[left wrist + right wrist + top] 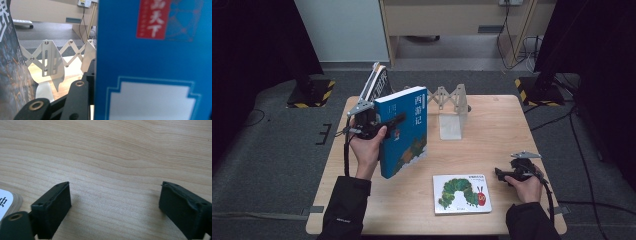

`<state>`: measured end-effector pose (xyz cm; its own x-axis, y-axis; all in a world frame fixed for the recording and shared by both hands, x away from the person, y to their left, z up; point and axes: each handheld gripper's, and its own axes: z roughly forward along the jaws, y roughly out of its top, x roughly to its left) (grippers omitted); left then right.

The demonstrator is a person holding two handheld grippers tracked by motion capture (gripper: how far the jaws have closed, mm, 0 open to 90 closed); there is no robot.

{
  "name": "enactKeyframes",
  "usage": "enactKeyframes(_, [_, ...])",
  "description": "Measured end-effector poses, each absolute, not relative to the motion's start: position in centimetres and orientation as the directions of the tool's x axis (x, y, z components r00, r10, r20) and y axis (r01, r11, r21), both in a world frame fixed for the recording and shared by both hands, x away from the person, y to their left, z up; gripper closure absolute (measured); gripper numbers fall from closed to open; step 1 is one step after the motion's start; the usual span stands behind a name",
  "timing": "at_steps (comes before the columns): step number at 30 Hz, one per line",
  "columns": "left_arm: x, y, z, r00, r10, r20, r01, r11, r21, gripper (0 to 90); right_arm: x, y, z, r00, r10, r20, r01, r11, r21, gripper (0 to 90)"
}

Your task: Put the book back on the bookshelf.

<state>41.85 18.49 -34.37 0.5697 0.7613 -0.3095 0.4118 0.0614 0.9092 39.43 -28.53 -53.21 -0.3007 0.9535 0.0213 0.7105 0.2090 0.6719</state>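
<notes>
My left gripper is shut on a tall blue book, which it holds upright and slightly tilted above the left half of the table. In the left gripper view the blue book's cover rises close along the right, with one black jaw pressed beside it. A flat picture book with a green caterpillar lies near the table's front edge. Just right of that book, low over the wood, my right gripper stands open. In the right gripper view the right gripper has bare wood between its jaws, with a corner of the picture book at the far left.
A silver folding book rack stands at the table's back middle, also seen as the rack ahead of the left gripper. A dark-covered book leans at the rack's left end. The wooden table is ringed by grey floor and black stands.
</notes>
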Motion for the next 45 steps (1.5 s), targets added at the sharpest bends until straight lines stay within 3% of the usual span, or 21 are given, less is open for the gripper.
enactKeyframes(13, [44.9, 16.8, -34.5, 0.495, 0.819, -0.29, 0.398, 0.083, 0.913, 60.0, 39.4, -28.2, -54.0, -0.291, 0.957, 0.008, 0.683, 0.202, 0.702, 0.4])
enactKeyframes(27, [48.2, 14.6, -33.8, 0.43, 0.859, -0.278, 0.362, 0.119, 0.925, 60.0, 39.5, -28.2, -54.0, -0.29, 0.957, 0.007, 0.682, 0.201, 0.704, 0.4])
enactKeyframes(45, [52.6, 11.6, -36.6, 0.372, 0.891, -0.26, 0.4, 0.099, 0.911, 59.8, 39.5, -28.1, -54.0, -0.29, 0.957, 0.007, 0.681, 0.201, 0.704, 0.4])
